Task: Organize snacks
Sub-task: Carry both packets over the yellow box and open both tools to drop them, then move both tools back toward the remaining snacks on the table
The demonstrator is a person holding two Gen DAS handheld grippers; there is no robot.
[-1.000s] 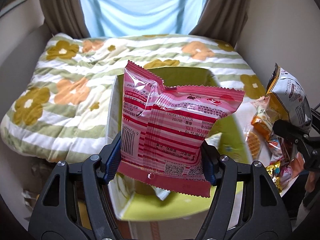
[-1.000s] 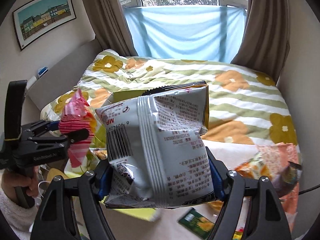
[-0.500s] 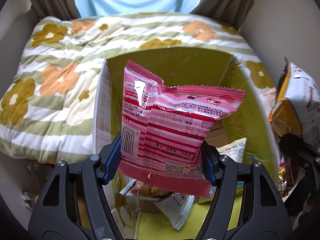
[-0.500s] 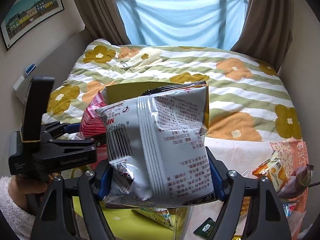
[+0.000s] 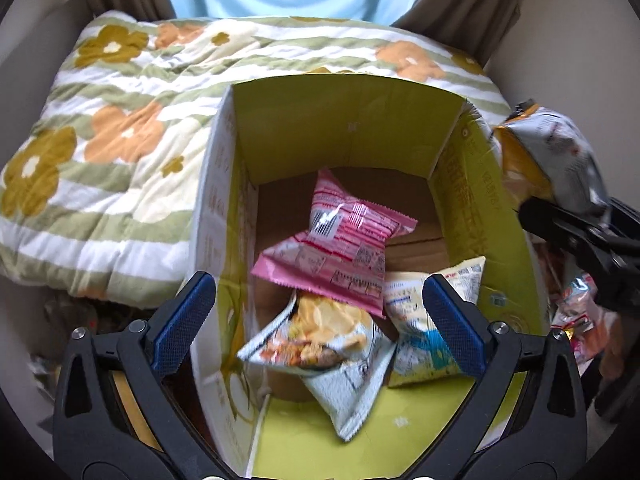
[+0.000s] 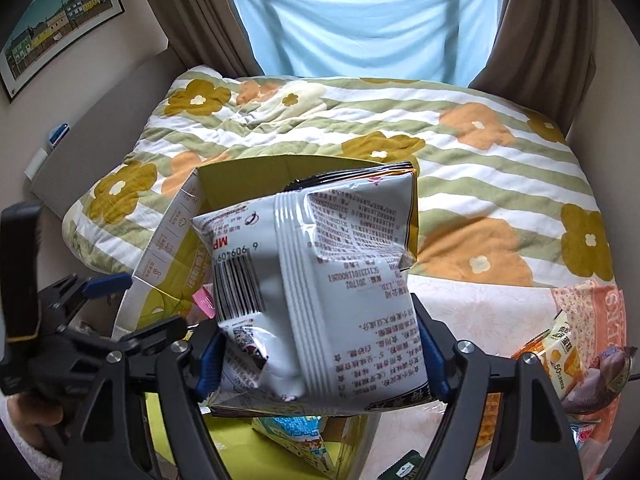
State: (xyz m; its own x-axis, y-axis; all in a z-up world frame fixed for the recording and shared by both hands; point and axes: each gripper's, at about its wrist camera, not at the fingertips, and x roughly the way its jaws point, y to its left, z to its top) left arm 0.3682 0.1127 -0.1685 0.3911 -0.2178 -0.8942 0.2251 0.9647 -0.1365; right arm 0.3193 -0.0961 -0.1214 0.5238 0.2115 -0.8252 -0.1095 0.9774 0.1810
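We note the left gripper (image 5: 320,308) jaws have just been opening, nothing between them now; the pink packet (image 5: 340,248) lies inside the yellow box (image 5: 344,120). The right gripper (image 6: 320,352) clamps the silver bag (image 6: 316,280), our likely next deposit.

A flowered, green-striped quilt (image 6: 360,128) fills twelve o'clock, a pale blue cloth (image 6: 368,20) and brown curtains (image 6: 536,24) beyond; a framed picture (image 6: 60,36) hangs at ten o'clock.

Black plastic left claw (image 5: 319,314), blue textured pads (image 5: 184,322), silver screws, white fuzzy sleeve (image 6: 24,444)
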